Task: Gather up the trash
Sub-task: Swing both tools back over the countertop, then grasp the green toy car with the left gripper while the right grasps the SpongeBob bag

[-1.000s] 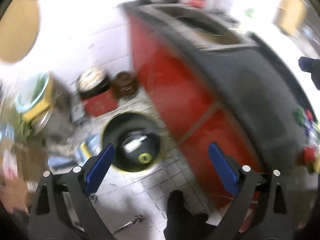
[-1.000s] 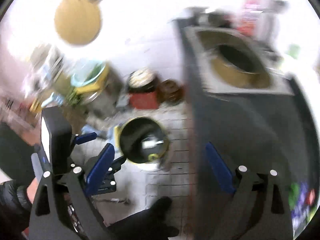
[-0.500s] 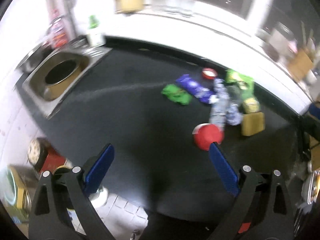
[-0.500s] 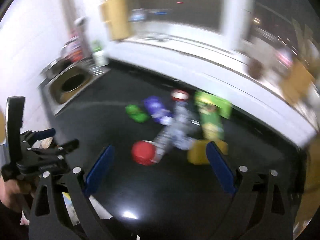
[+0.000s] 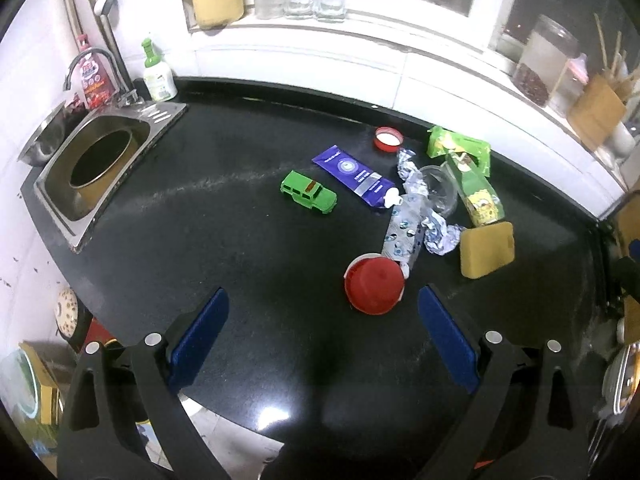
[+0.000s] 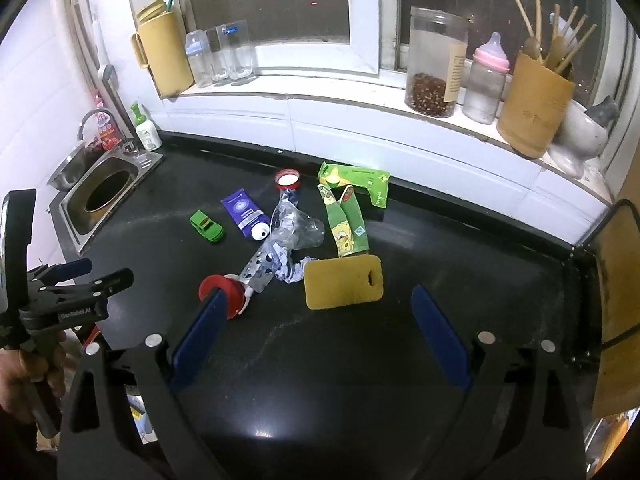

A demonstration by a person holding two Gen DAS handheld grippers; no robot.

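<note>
Litter lies in a cluster on the black counter [image 5: 208, 248]: a red cup [image 5: 374, 286] on its side, a crushed clear bottle [image 5: 404, 232], a purple tube [image 5: 356, 178], a red lid [image 5: 387, 139], green snack wrappers [image 5: 468, 172], a crumpled wrapper [image 5: 440, 236], a green toy car [image 5: 308, 196] and a yellow sponge [image 5: 486, 250]. My left gripper [image 5: 322, 344] hovers open just short of the red cup. My right gripper [image 6: 316, 340] is open too, in front of the sponge [image 6: 344, 288], with its left finger over the red cup [image 6: 218, 288]. Both hold nothing.
A steel sink [image 5: 96, 164] with a tap and a soap bottle [image 5: 158, 76] sits at the counter's left end. Bottles, a jar [image 6: 434, 60], a baby bottle and a utensil holder [image 6: 536, 104] line the windowsill. A hand holds the left gripper's handle [image 6: 60, 304] at lower left of the right view.
Both cameras swung up from the floor bin and red cabinet front to look down on the counter. The litter has come closer and sharper. Both grippers stayed open.
</note>
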